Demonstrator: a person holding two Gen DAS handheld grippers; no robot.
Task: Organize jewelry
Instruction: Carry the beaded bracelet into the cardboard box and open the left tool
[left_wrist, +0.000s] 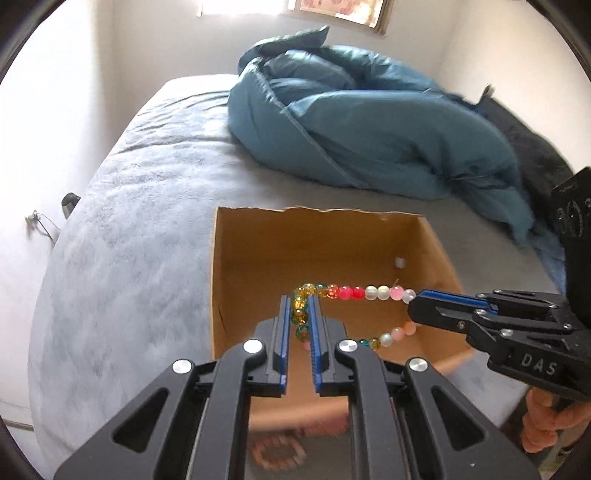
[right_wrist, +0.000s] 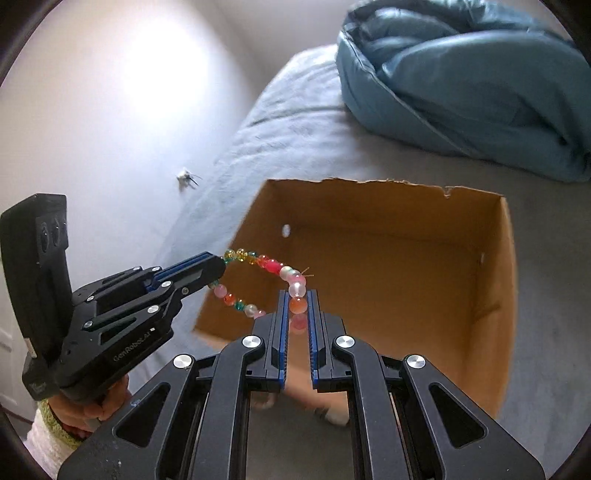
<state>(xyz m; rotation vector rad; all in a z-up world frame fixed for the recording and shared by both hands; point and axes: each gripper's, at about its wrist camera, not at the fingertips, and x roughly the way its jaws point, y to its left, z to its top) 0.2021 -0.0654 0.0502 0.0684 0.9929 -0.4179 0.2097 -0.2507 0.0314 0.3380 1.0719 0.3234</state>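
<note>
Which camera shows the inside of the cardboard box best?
The right wrist view: the cardboard box fills it, floor and walls mostly open. In the left wrist view, the box sits smaller, partly behind the bracelet.

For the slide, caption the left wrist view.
Both grippers, left and right, hold a beaded bracelet above the cardboard box.

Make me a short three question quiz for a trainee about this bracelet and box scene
1. True or false: each hand-held gripper, left and right, is shut on the beaded bracelet.
2. What does the bracelet hang over? A) blue duvet B) open cardboard box C) bare floor
3. Fill in: the box sits on a grey ____.

Key: 1 true; 2 B; 3 bed.
</note>
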